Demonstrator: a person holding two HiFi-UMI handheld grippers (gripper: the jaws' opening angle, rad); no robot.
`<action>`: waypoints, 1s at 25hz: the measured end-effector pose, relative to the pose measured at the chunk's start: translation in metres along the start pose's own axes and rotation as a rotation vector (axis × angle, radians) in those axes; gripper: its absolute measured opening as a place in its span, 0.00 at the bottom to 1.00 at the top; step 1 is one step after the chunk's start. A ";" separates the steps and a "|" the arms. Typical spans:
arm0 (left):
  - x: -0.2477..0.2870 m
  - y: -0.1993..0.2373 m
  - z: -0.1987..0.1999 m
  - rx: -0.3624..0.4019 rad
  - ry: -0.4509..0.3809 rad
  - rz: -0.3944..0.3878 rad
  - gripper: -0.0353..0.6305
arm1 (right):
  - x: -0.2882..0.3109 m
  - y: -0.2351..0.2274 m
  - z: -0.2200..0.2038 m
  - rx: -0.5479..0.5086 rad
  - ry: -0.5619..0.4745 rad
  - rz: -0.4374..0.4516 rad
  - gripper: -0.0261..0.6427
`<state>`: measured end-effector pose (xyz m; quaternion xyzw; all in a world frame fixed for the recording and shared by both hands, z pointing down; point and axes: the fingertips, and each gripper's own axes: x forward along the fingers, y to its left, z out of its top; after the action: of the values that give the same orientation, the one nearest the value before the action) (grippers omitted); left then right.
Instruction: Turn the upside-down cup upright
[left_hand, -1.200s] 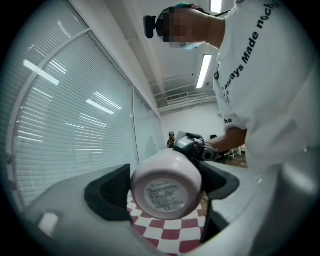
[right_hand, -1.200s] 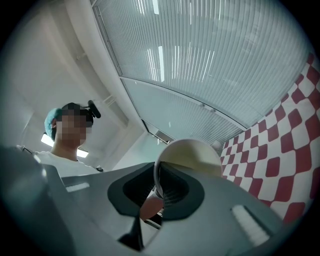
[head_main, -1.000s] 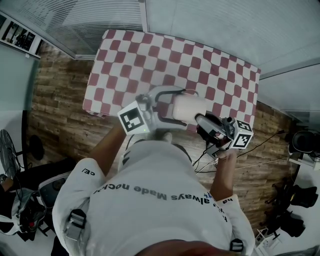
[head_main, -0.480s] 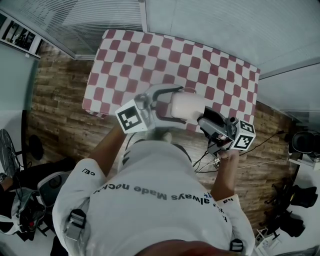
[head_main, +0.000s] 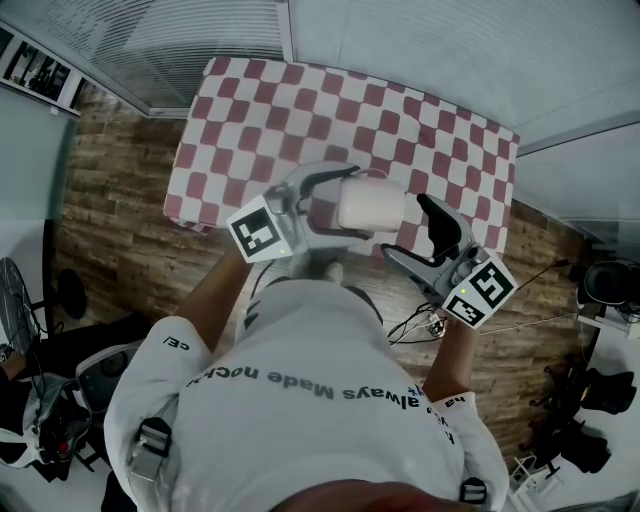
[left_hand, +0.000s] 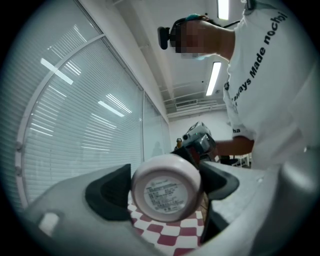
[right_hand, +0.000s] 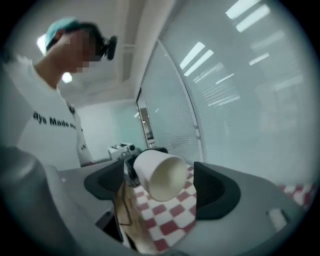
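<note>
A white paper cup (head_main: 372, 208) lies on its side in the air over the near edge of the checkered table (head_main: 300, 110). My left gripper (head_main: 357, 203) is shut on its base end. In the left gripper view the labelled bottom of the cup (left_hand: 165, 192) faces the camera between the dark pads (left_hand: 107, 197). My right gripper (head_main: 407, 227) is open at the cup's mouth end, and its jaws have just been opening. In the right gripper view the cup's open mouth (right_hand: 167, 180) sits between the spread pads (right_hand: 212, 192) without touching them.
The red-and-white cloth covers a small table set against a wall of window blinds (head_main: 200, 40). Wooden floor (head_main: 110, 200) surrounds it. Cables (head_main: 520, 300) trail at the right, a fan (head_main: 15, 290) stands at the left, and black gear (head_main: 590, 420) sits at the far right.
The right gripper, earlier shut at the cup's mouth end, has rolled and opened wide, letting go of the cup. The left gripper still holds the cup in nearly the same spot.
</note>
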<state>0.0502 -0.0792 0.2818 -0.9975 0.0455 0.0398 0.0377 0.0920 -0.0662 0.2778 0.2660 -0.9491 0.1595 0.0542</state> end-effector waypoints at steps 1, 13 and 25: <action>0.000 0.001 0.000 -0.002 0.000 0.003 0.70 | 0.000 0.000 0.002 -0.132 0.047 -0.062 0.70; 0.001 0.004 0.001 -0.011 0.011 0.015 0.70 | 0.025 0.000 -0.021 -0.944 0.602 -0.376 0.77; 0.004 0.000 0.003 -0.014 -0.003 0.006 0.70 | 0.044 -0.019 -0.036 -1.063 0.720 -0.443 0.77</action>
<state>0.0544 -0.0791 0.2782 -0.9975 0.0481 0.0415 0.0307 0.0648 -0.0912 0.3251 0.3219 -0.7445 -0.2649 0.5215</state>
